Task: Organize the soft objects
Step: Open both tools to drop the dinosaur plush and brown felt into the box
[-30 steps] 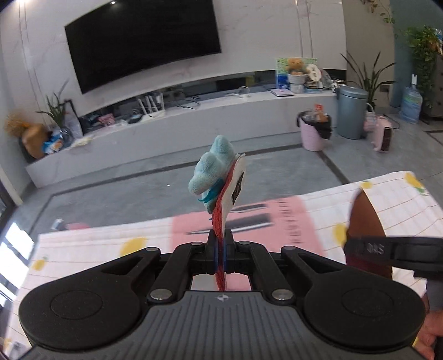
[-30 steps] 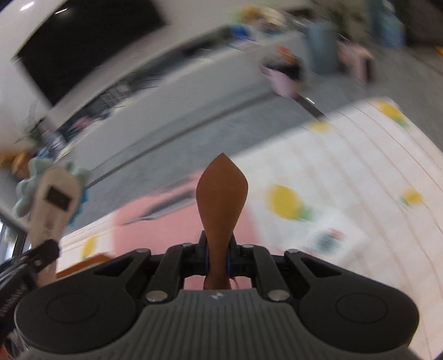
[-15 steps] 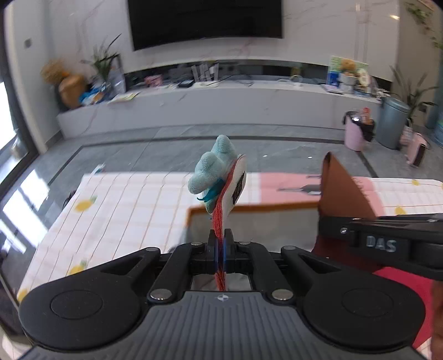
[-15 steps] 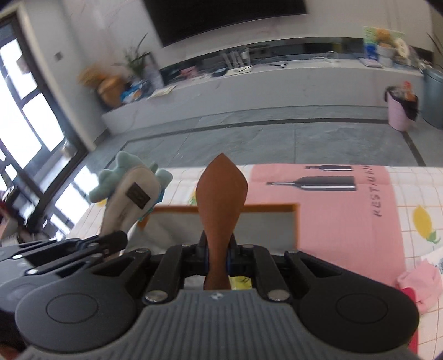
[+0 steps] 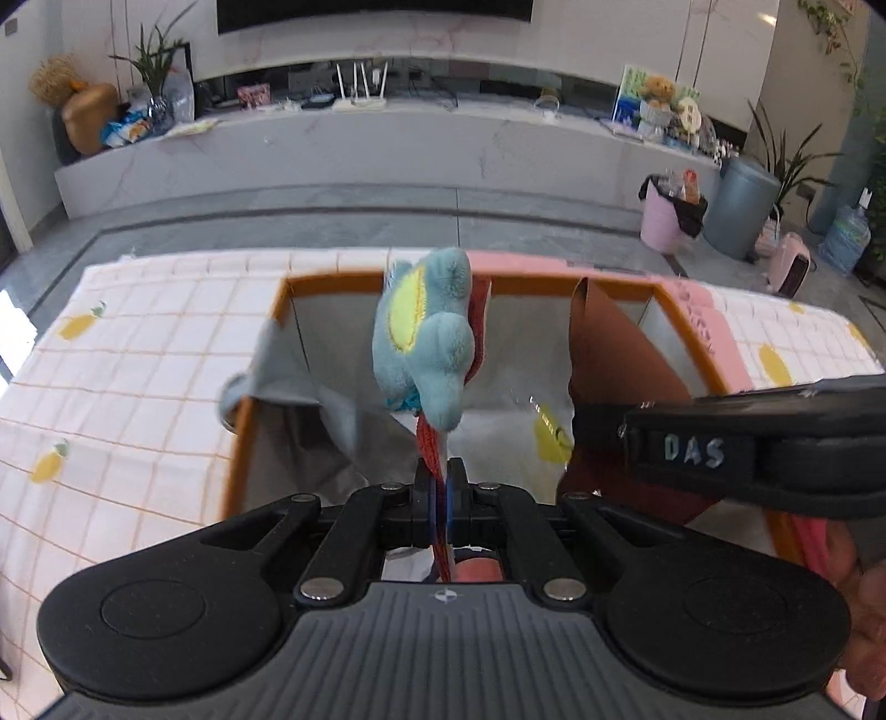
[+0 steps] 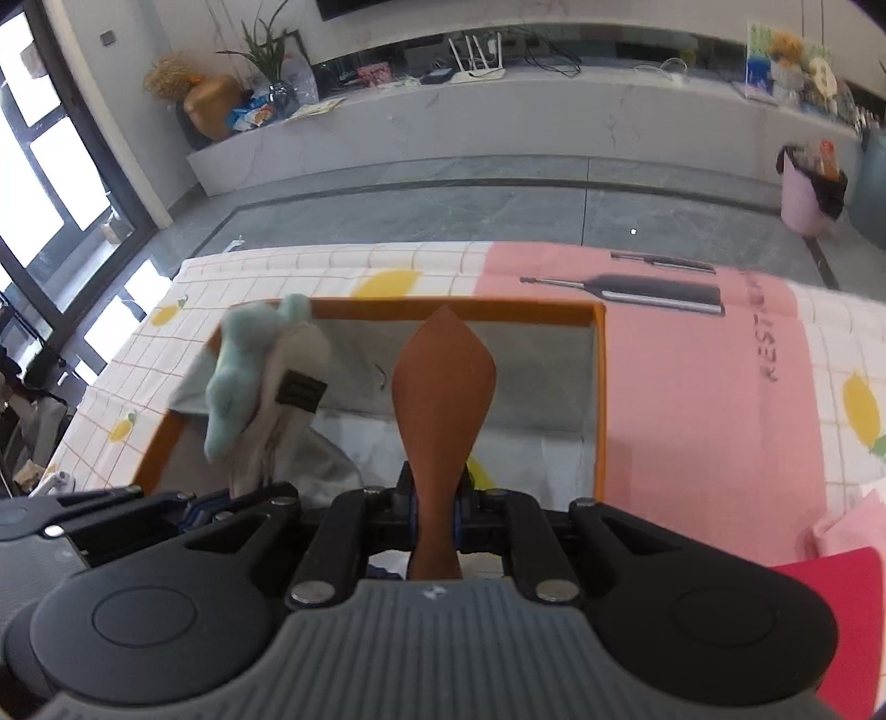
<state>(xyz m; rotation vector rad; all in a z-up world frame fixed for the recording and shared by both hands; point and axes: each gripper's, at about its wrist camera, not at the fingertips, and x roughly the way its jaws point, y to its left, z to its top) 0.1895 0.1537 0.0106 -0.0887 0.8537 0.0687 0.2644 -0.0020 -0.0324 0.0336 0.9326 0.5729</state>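
Both tools now over orange-rimmed box (image 5: 692, 343), swung in from open floor view. Left tool (image 5: 441, 487) clenched on plush-toy slipper (image 5: 426, 343); right tool (image 6: 434, 509) clenched on brown insole (image 6: 443, 382). Both items upright, directly above box interior, side by side; box below and ahead.

Before you: grey tiled floor (image 5: 387, 216), long white marble console (image 5: 387, 144) below a wall-mounted television (image 5: 376, 11), potted plant (image 6: 266, 50), pink bin (image 5: 664, 216), bright windows (image 6: 50, 166) at left.

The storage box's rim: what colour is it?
Orange, on the storage box; the right wrist view shows it best.
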